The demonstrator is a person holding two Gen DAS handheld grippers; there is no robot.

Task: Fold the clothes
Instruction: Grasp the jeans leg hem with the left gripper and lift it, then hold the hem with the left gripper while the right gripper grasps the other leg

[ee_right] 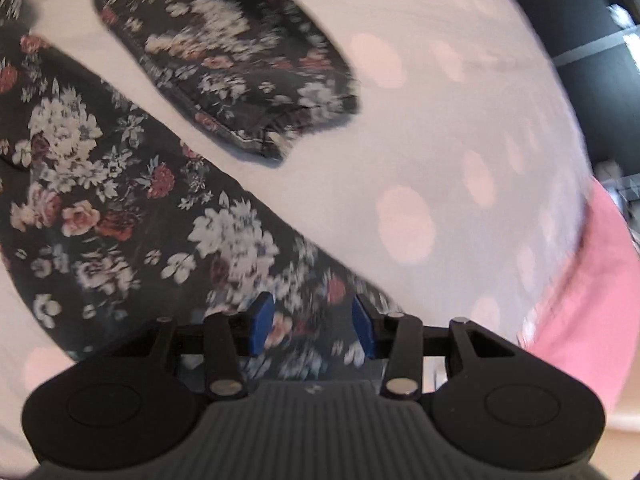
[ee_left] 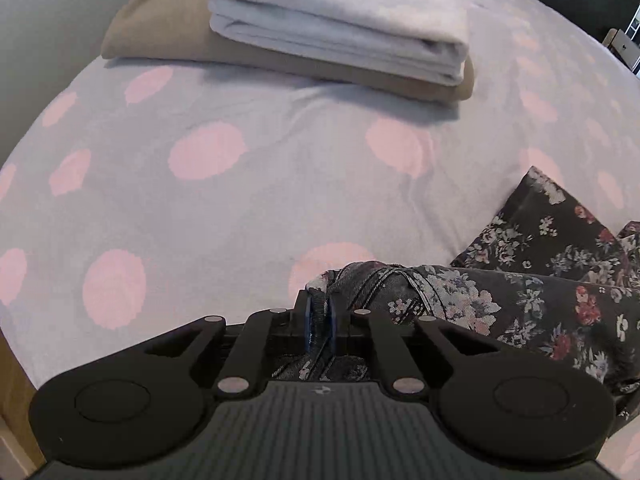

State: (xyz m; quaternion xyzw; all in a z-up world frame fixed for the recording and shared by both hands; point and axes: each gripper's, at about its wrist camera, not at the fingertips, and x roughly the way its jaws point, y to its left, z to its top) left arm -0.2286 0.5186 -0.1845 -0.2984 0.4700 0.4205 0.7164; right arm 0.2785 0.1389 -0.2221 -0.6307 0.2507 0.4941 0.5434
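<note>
Dark floral fabric, a garment (ee_left: pixel 520 304) in charcoal with white and red flowers, lies spread on the bed (ee_left: pixel 240 208), which has a pale lilac cover with pink dots.

Left gripper (ee_left: pixel 319 320): the jaws are closed tight on a bunched edge of the floral garment. Cloth is pinched between the blue pads (ee_left: pixel 309 322) and a fold humps up just ahead of them. The rest of the garment trails off to the right from there, and one corner sticks up further back on the right.

Right gripper (ee_right: pixel 313 322): the jaws are spread wide with nothing between them. Its blue pads (ee_right: pixel 262 322) sit over the same floral garment (ee_right: pixel 100 208), very close to the cloth; I can't tell if they touch it. This view is motion-blurred. A separate flap of the garment, possibly a sleeve (ee_right: pixel 240 64), lies up and to the left with its hemmed end pointing toward the gripper, and a strip of bare bed cover (ee_right: pixel 400 140) shows between it and the main body.

At the far end of the bed in the left wrist view there is a folded stack: a white folded cloth (ee_left: pixel 340 16) on top of a tan folded cloth (ee_left: pixel 168 36), well apart from the floral garment.

Pink fabric (ee_right: pixel 580 300) shows at the right edge of the right wrist view, beside the bed cover. A wooden edge (ee_left: pixel 14 396) shows at the lower left of the left wrist view.
</note>
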